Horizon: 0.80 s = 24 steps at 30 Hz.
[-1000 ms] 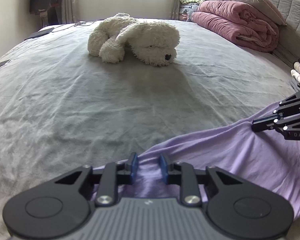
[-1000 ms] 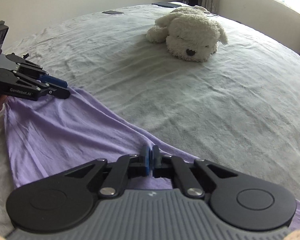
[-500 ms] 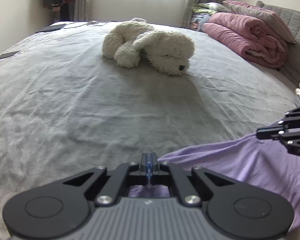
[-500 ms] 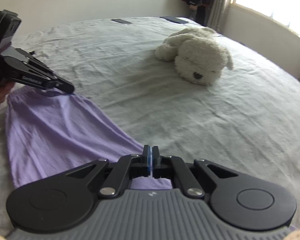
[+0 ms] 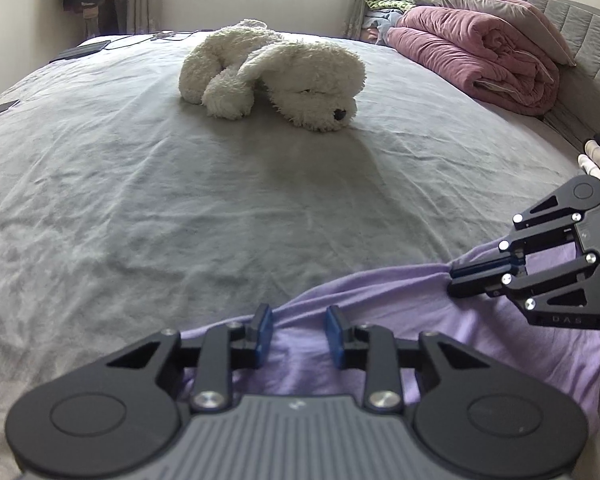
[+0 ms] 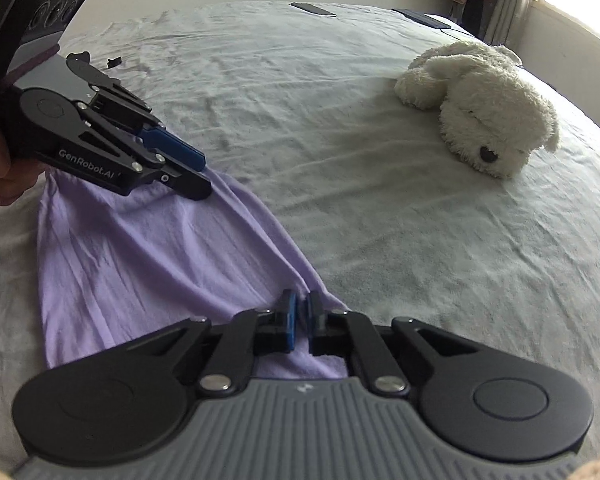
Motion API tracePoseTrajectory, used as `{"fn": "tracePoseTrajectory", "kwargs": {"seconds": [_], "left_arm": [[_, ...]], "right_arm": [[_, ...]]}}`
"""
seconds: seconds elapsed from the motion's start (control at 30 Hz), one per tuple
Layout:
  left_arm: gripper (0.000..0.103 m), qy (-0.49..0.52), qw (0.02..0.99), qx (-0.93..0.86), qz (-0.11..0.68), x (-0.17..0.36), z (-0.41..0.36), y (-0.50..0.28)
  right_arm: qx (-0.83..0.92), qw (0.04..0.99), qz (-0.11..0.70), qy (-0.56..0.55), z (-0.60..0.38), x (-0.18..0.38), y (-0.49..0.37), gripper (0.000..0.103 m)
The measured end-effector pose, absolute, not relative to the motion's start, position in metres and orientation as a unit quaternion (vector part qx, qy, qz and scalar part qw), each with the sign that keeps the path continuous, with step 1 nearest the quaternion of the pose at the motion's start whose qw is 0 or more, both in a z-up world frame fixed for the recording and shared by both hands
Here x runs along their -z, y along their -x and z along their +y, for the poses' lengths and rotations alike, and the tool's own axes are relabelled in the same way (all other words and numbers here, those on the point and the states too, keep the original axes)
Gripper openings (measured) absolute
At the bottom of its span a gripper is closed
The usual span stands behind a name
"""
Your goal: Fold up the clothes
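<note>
A purple garment lies flat on the grey bed sheet, along the near edge. My left gripper is open, its blue pads apart just above the garment's far edge with the cloth lying loose under them. The right wrist view shows the garment stretching left to that open left gripper, held by a person's hand. My right gripper is shut on the garment's far edge. In the left wrist view the right gripper has folds of cloth pulled taut into its tips.
A white plush dog lies mid-bed beyond the garment, also seen as the plush dog at right. A rolled pink quilt sits by the grey headboard. Dark flat items lie at the bed's far edge.
My left gripper, shut on the garment's edge half a second ago, has opened and let the cloth go. Both grippers have moved forward over the bed; the right stays shut on the cloth.
</note>
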<state>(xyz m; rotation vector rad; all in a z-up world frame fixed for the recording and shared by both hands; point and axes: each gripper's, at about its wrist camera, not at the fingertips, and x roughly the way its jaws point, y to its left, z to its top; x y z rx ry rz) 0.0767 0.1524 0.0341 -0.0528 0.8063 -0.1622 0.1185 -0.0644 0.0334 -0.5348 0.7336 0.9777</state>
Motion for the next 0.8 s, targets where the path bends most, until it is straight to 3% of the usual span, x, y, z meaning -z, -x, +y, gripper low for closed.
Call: {"fn": "tracePoseTrajectory", "kwargs": {"seconds": [0.2, 0.27, 0.8], "left_arm": [[0.031, 0.032, 0.917, 0.066, 0.393, -0.036, 0.155, -0.078], [0.031, 0.033, 0.916, 0.066, 0.394, -0.035, 0.155, -0.078], [0.031, 0.044, 0.914, 0.064, 0.398, -0.036, 0.158, -0.079]], "right_arm": [[-0.457, 0.785, 0.335, 0.249, -0.063, -0.035, -0.119, 0.003], [-0.457, 0.786, 0.333, 0.248, -0.063, -0.036, -0.119, 0.014], [-0.469, 0.773, 0.335, 0.265, -0.051, -0.035, -0.119, 0.016]]}}
